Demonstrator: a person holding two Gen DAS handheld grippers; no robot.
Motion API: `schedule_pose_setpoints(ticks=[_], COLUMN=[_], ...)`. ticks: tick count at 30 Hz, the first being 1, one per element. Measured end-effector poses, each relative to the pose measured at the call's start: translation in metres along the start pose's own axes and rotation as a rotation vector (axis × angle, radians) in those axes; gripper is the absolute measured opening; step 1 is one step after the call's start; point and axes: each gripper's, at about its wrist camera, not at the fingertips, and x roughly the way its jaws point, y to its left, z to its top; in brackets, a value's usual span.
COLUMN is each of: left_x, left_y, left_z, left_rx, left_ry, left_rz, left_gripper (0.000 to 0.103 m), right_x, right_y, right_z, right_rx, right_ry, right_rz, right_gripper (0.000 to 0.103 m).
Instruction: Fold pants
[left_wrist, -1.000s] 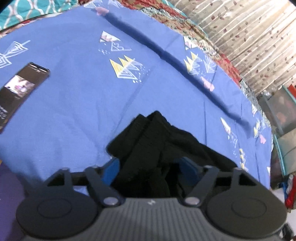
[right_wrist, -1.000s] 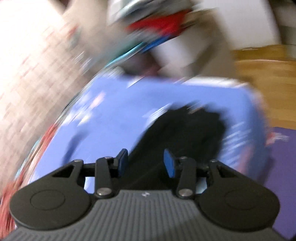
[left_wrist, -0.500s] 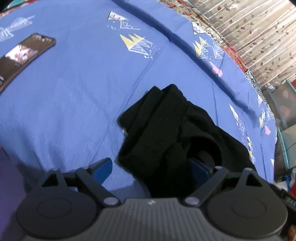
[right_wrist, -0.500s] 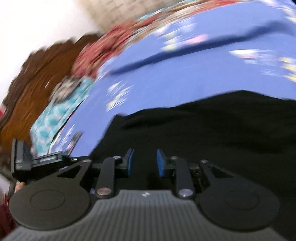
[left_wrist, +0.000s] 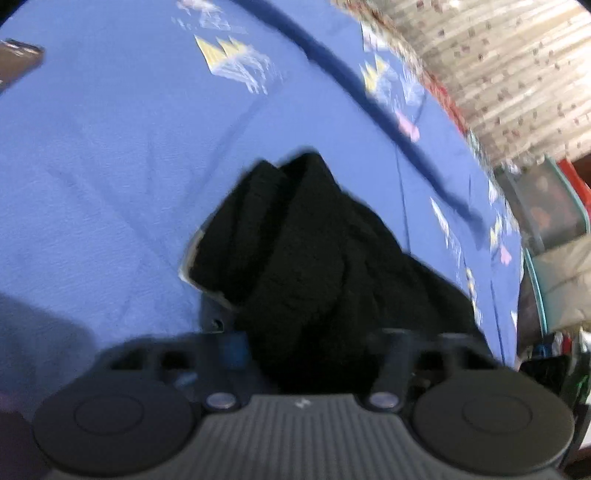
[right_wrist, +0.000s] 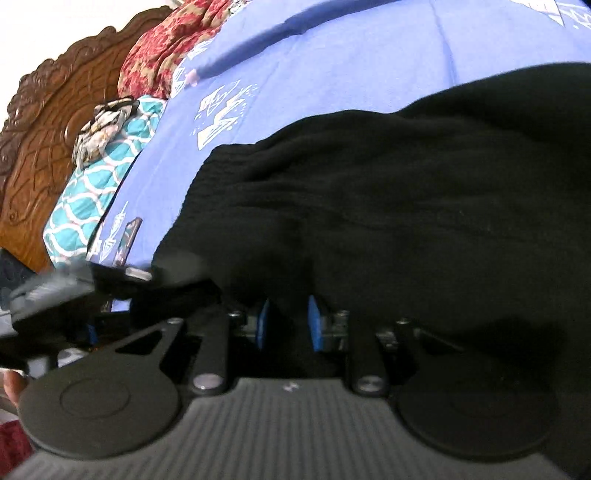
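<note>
Black pants (left_wrist: 295, 251) lie bunched in a heap on a blue patterned bedsheet (left_wrist: 110, 155). My left gripper (left_wrist: 306, 347) has its fingers on either side of the near end of the heap; black cloth fills the gap and hides the pads. In the right wrist view the pants (right_wrist: 388, 206) fill most of the frame. My right gripper (right_wrist: 286, 325) has its blue pads close together with black cloth between them. The left gripper shows blurred at the left edge of the right wrist view (right_wrist: 74, 291).
A phone (left_wrist: 18, 61) lies on the sheet at the far left, also in the right wrist view (right_wrist: 127, 236). A carved wooden headboard (right_wrist: 44, 118), a teal patterned pillow (right_wrist: 96, 184) and red cloth (right_wrist: 162, 48) are beyond. Curtains (left_wrist: 498, 66) and storage boxes (left_wrist: 546, 206) stand at right.
The left gripper's fingers were wide open half a second ago and have closed in on the near end of the heap. The right gripper swung round and lowered onto the pants.
</note>
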Motion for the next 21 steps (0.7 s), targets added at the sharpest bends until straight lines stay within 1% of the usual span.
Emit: schedule_pose_setpoints(ticks=[1, 2, 4, 6, 9, 12, 14, 16, 17, 19, 21], left_x=[-0.003, -0.008, -0.027, -0.047, -0.064, -0.065, -0.056, -0.048, -0.049, -0.051, -0.052], left_y=[0.000, -0.002, -0.009, -0.010, 0.005, 0.025, 0.036, 0.043, 0.044, 0.040, 0.038], left_z=[-0.001, -0.002, -0.006, -0.009, -0.010, -0.016, -0.019, -0.020, -0.020, -0.018, -0.016], left_rx=[-0.003, 0.011, 0.060, 0.077, 0.030, -0.006, -0.043, -0.071, -0.083, -0.071, -0.064], left_ry=[-0.015, -0.036, -0.102, -0.152, -0.164, -0.151, -0.132, -0.117, -0.120, -0.114, -0.113], left_rz=[-0.002, 0.001, 0.010, 0.009, 0.011, 0.038, 0.043, 0.050, 0.042, 0.041, 0.042], left_gripper=[0.039, 0.036, 0.033, 0.030, 0.030, 0.030, 0.033, 0.039, 0.042, 0.046, 0.050], right_x=[0.003, -0.003, -0.008, -0.008, 0.003, 0.017, 0.020, 0.018, 0.014, 0.002, -0.013], right_y=[0.002, 0.005, 0.013, 0.026, 0.043, 0.053, 0.053, 0.051, 0.048, 0.043, 0.036], right_z=[0.002, 0.002, 0.001, -0.001, 0.002, -0.004, -0.009, -0.008, -0.007, -0.008, -0.013], right_rx=[-0.006, -0.024, -0.080, -0.123, -0.154, -0.194, -0.219, -0.204, -0.188, -0.171, -0.162], right_ry=[-0.003, -0.016, -0.029, -0.029, -0.019, 0.018, 0.015, 0.014, 0.015, 0.004, -0.027], right_rz=[-0.005, -0.003, 0.006, 0.019, 0.039, 0.012, -0.007, 0.002, 0.011, 0.030, 0.049], right_gripper=[0.025, 0.027, 0.028, 0.029, 0.029, 0.029, 0.029, 0.029, 0.029, 0.029, 0.032])
